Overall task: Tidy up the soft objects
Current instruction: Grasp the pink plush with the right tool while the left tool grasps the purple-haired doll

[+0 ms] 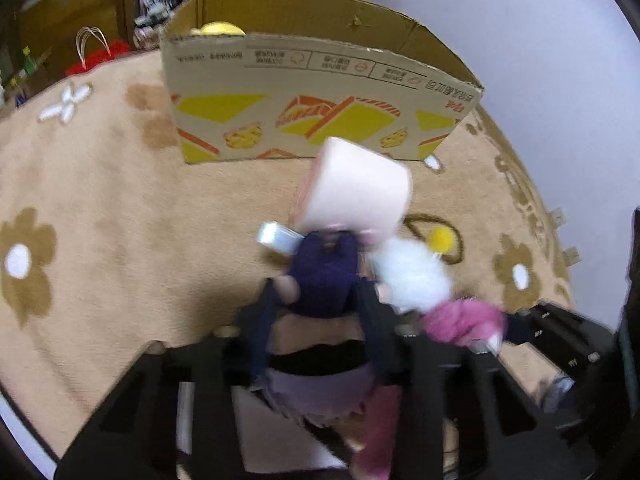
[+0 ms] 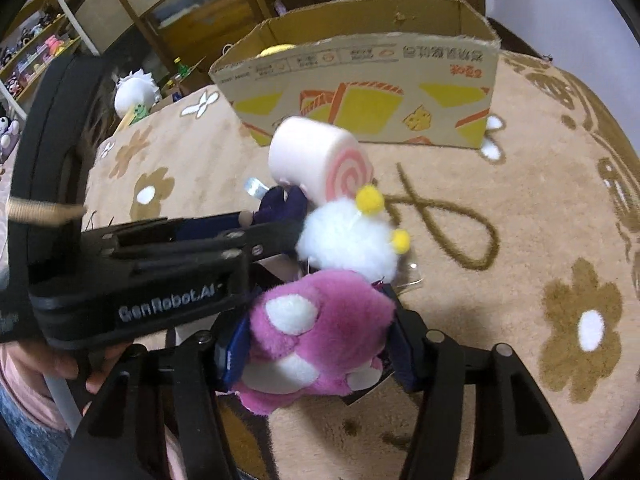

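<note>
A doll with a dark blue body and a pink swirl-roll head stands up from the rug between my left gripper's fingers, which are shut on the body. In the right wrist view that left gripper reaches in from the left, with the roll head above it. My right gripper is shut on a magenta plush with white spots. A white fluffy toy with yellow pompoms rests against it; whether they are joined I cannot tell. The open cardboard box stands behind them.
A beige rug with brown flowers covers the surface. Something yellow shows inside the box. A white-haired plush and shelves lie at the back left, with a red bag nearby. A person's hand holds the left gripper.
</note>
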`<state>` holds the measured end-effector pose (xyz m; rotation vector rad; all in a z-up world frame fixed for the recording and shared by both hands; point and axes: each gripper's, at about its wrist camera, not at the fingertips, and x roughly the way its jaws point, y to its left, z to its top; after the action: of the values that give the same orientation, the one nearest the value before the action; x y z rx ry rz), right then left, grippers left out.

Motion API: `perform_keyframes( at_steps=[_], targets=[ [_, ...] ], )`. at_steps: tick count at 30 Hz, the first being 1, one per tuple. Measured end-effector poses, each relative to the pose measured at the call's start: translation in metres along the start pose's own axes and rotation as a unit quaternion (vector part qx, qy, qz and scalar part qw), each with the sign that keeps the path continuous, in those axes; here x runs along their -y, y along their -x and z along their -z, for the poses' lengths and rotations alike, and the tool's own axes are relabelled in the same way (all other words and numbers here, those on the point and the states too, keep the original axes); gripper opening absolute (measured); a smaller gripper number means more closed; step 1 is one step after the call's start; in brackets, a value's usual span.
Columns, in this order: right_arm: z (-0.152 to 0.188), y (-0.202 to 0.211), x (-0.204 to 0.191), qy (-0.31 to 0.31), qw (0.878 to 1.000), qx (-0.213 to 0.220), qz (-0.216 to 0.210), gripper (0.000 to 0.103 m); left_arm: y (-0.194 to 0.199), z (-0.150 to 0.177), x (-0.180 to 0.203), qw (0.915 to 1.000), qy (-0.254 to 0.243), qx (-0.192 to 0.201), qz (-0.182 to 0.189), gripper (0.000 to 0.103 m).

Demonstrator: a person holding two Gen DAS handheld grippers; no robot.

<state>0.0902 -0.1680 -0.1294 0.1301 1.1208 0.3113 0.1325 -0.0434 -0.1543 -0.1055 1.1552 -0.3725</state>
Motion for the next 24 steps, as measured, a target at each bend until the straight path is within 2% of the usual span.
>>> perform_keyframes(
  at_steps=[4, 10, 14, 17, 24],
  targets=[
    [-0.003, 0.005, 0.002, 0.003, 1.0, 0.01, 0.015, 0.061, -0.001, -0.002, -0.007, 0.9998, 0.018, -0.009, 0.004, 0.033],
    [-0.003, 0.011, 0.006, 0.005, 1.0, 0.014, 0.024, 0.061, -0.007, -0.003, -0.003, 0.9998, 0.01, -0.015, -0.005, 0.04],
    [-0.001, 0.016, 0.01, 0.001, 0.999, 0.015, 0.03, 0.061, -0.01, -0.003, -0.003, 0.9997, 0.01, -0.022, -0.002, 0.04],
    [0.0, 0.019, 0.011, 0.001, 0.999, 0.021, 0.04, 0.061, -0.008, -0.002, -0.002, 0.9998, 0.005, -0.017, -0.004, 0.031],
    [-0.004, 0.037, 0.018, -0.01, 0.997, 0.059, 0.051, 0.061, 0.016, 0.008, 0.006, 0.9991, -0.022, 0.019, -0.031, 0.024]
  ],
)
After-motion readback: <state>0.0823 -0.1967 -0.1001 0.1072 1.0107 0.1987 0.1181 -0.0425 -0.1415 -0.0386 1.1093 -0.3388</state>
